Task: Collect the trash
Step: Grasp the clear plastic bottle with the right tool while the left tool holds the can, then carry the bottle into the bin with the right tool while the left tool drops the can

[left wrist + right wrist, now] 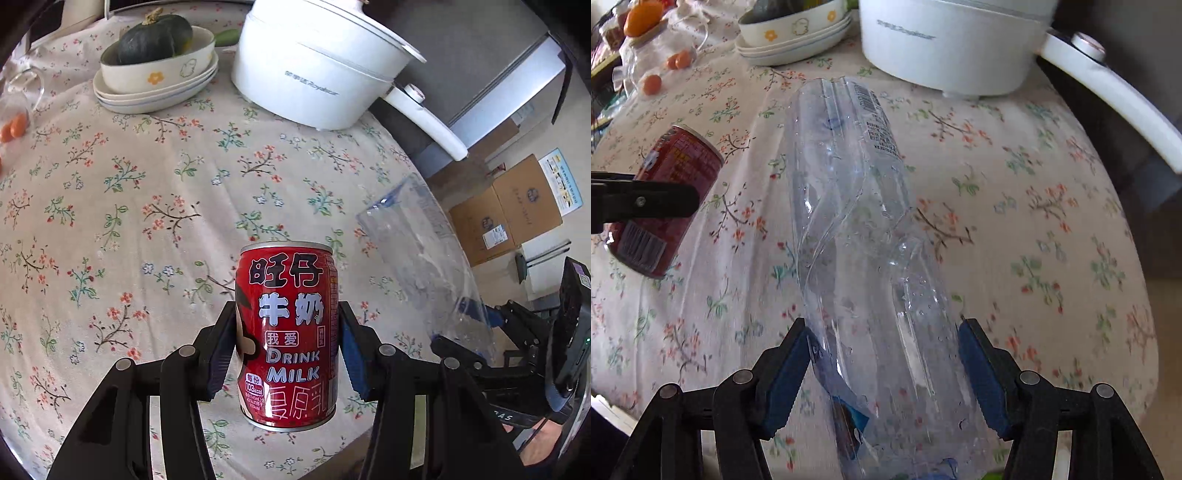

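Both bits of trash are already off the table, as far as I can tell. The left gripper (287,343) is clamped on the red milk can (287,332), pads pressed on either side of its middle, and the can's long axis runs straight out along the fingers, top end away from the camera. The right gripper (884,373) is squeezing a crumpled clear plastic bottle (857,229) near one end, and the rest of the bottle sticks way out ahead of the fingers, so that one's long and floppy and will swing wide. In the right view the can (666,199) sits off to the left of the bottle, well apart, so the two shouldn't bump. No bin shows in either view, so I can't say which hand is nearer to it. My guess is the next move is just carrying both off to one. Below is a floral tablecloth (129,206), with a white electric pot (314,70) and a bowl holding a green squash (155,37) at the far side. Cardboard boxes (509,210) sit on the floor past the table edge.
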Tool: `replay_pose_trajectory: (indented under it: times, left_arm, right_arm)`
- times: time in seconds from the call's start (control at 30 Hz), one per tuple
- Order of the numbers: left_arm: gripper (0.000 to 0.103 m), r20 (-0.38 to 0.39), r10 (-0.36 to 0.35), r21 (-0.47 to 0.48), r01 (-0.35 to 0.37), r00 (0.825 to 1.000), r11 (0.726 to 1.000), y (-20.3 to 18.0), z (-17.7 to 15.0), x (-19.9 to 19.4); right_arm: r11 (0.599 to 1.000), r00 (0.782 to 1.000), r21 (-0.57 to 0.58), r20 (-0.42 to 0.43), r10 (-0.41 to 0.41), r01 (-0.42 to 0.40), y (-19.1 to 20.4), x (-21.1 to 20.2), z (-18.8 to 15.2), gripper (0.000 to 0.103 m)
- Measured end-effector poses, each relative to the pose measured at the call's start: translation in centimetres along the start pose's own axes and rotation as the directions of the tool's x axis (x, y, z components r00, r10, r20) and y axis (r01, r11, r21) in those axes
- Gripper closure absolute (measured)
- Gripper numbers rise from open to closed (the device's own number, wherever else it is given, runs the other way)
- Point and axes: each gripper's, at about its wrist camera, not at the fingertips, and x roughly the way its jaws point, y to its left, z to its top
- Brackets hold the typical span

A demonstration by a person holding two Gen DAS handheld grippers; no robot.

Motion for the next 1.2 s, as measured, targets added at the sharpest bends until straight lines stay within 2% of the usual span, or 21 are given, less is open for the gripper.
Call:
replay_pose_trajectory:
  times: [0.13,0.23,0.37,0.5,0.6,0.7,0.73,0.83,0.9,1.03,1.2]
  left_arm:
    - [0.048,-0.003,-0.079,0.083,0.079,0.997,0.993,-4.6,-1.4,-0.4]
    - [0.048,-0.028,-0.136,0.181,0.138,0.99,0.974,-9.5,-3.1,0.2]
    - [0.048,-0.094,-0.17,0.325,0.192,0.981,0.926,-17.0,-6.7,2.4]
    - [0.048,-0.158,-0.159,0.455,0.215,0.975,0.864,-23.3,-11.2,5.0]
    - [0.048,-0.184,-0.146,0.49,0.22,0.972,0.844,-26.3,-13.3,7.1]
    - [0.045,-0.172,-0.144,0.492,0.211,0.975,0.845,-28.4,-14.2,9.6]
    - [0.04,-0.192,-0.14,0.488,0.218,0.971,0.845,-28.8,-14.5,10.7]
    - [0.039,-0.266,-0.128,0.428,0.236,0.955,0.873,-28.4,-14.7,13.2]
    - [0.039,-0.296,-0.114,0.411,0.234,0.948,0.881,-27.5,-14.7,13.7]
    - [0.039,-0.256,-0.083,0.364,0.175,0.963,0.915,-25.1,-12.9,12.5]
    - [0.039,-0.192,-0.128,0.251,0.175,0.973,0.952,-21.2,-9.4,9.5]
  right_arm:
    - [0.985,0.996,0.167,0.085,0.038,-0.052,-3.7,-5.3,-4.4,0.034]
    - [0.944,0.981,0.311,0.187,0.048,-0.105,-6.8,-8.6,-8.4,0.034]
    - [0.905,0.972,0.406,0.233,0.031,-0.126,-9.3,-11.2,-11.9,0.034]
    - [0.888,0.964,0.439,0.267,0.017,-0.137,-11.2,-13.6,-14.7,0.033]
    - [0.881,0.962,0.452,0.271,0.013,-0.14,-12.2,-14.2,-16.0,0.033]
    - [0.87,0.961,0.472,0.278,0.008,-0.143,-13.1,-14.8,-17.0,0.033]
    - [0.868,0.96,0.476,0.281,0.005,-0.144,-13.4,-14.9,-17.3,0.033]
    - [0.859,0.959,0.491,0.283,0.002,-0.146,-14.3,-14.8,-17.6,0.033]
    - [0.847,0.961,0.51,0.276,0.003,-0.149,-14.9,-14.5,-18.0,0.033]
    - [0.843,0.964,0.517,0.265,0.01,-0.151,-15.3,-14.1,-18.3,0.033]
    - [0.863,0.976,0.484,0.213,0.046,-0.146,-13.7,-12.5,-17.6,0.033]
